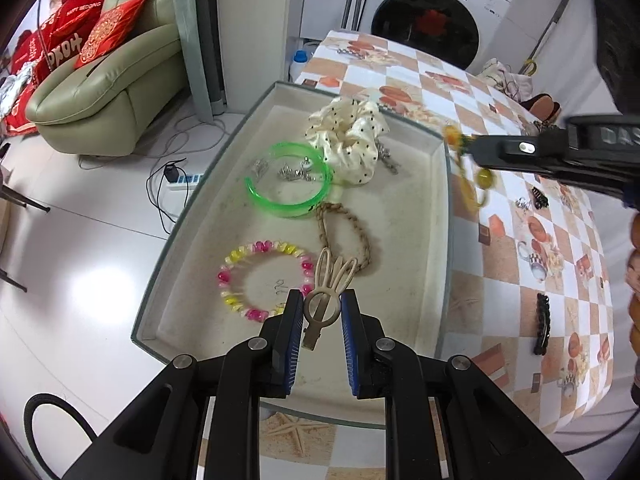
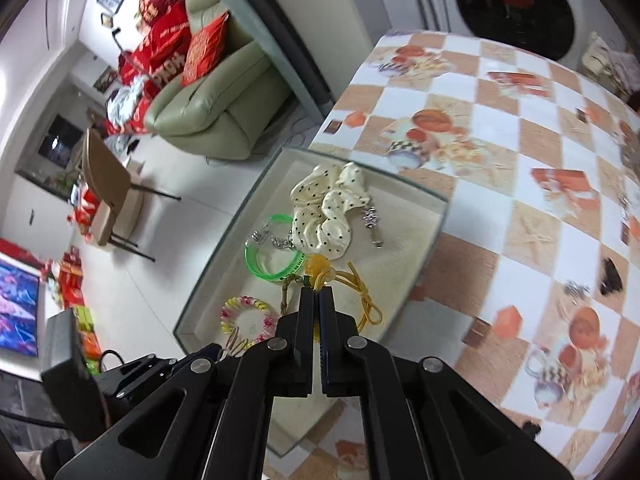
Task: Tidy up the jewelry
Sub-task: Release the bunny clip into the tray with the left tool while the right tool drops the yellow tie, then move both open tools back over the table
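Beige plastic catches our eye first in the left wrist view: a rabbit-eared hair clip [image 1: 325, 298] sits between the blue pads of our left gripper [image 1: 321, 312]. The fingers stand partly open, close on either side of the clip; we cannot tell whether they actually press it. Below lies the cream-lined jewelry tray [image 1: 416, 240], set on the checkered tablecloth [image 1: 520, 280]. In the tray we see a pink and yellow beaded bracelet [image 1: 240, 264], a braided rope loop [image 1: 362, 240], a green translucent bangle [image 1: 288, 204] around some small silver pieces [image 1: 294, 174], and a cream polka-dot scrunchie [image 1: 348, 136] at the far end. Our right gripper [image 1: 472, 152] reaches in from the right edge, with a yellow beaded cord [image 1: 478, 184] hanging over the tray's right rim. On the cloth farther right lie a long black hair clip [image 1: 543, 324] and a small black claw clip [image 1: 540, 198].

From the right wrist view, our right gripper [image 2: 318, 290] has its fingers pinched together on the yellow beaded cord [image 2: 362, 292], whose round bead sits just past the tips and whose loop trails to the right above the tray [image 2: 420, 236]. The scrunchie [image 2: 328, 212], a silver charm [image 2: 372, 224] beside it, the green bangle [image 2: 276, 268] and the beaded bracelet [image 2: 244, 314] lie below.
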The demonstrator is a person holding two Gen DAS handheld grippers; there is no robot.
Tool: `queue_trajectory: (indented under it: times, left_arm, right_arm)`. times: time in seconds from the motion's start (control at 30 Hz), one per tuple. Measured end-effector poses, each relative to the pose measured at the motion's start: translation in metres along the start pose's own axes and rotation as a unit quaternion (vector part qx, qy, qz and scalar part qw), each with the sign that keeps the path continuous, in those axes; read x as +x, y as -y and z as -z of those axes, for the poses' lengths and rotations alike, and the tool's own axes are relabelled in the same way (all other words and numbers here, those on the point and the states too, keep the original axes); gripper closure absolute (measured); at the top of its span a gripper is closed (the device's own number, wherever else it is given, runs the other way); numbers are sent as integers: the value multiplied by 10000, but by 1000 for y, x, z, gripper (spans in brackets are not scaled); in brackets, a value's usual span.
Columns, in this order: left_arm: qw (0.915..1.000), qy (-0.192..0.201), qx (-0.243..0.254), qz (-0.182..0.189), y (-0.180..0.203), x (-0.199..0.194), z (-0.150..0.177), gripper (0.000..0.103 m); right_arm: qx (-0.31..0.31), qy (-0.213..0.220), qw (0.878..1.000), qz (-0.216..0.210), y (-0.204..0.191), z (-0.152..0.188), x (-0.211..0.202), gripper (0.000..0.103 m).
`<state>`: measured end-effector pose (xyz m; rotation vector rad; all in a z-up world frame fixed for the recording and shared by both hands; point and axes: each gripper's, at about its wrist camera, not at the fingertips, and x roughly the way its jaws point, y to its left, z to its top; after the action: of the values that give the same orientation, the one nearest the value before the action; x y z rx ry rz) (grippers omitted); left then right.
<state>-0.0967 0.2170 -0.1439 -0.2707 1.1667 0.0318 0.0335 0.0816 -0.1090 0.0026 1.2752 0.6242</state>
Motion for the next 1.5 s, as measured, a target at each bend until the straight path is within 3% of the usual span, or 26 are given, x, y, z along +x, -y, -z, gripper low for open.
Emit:
queue_trajectory:
  times: [0.53,0.93,1.03,1.13,1.23,1.3,1.33,1.4,1.5]
  left_arm:
    - [9984,-396,340,-234,13,42,5,79]
    - [9961,-541,435,-535,14,46,10,79]
    - [9953,-586,441,-628,15,46,9,79]
    - [9949,-569,471,-693,15,45,7,79]
    - [9946,-555,509,-720,16,43,5,78]
    - [9943,-541,522,-750,17,41,3,33]
    - [9943,-433,490,-842,19,37,2,0]
    - [9942,-195,501,-932,23,27,1,0]
    - [9941,-308,484,-918,29,27,-4,0]
  right_arm:
    - [79,-417,9981,441,20,-17,76,101]
    - [213,-670,9965,443,32,-14,97,100]
    - [330,-735,9962,338,35,-13,101,92]
    - [375,-673,9967,244,38,-15,96,62]
    - [392,-572,9976,65,40,-16,85,61]
    - [416,-489,9979,-28,39,-17,76,60]
    - [435,-439,9981,-80,39,-17,71,58]
    - [479,-345,9981,-157,40,-17,60,54]
    - [587,-204,9978,-240,45,-14,41,48]
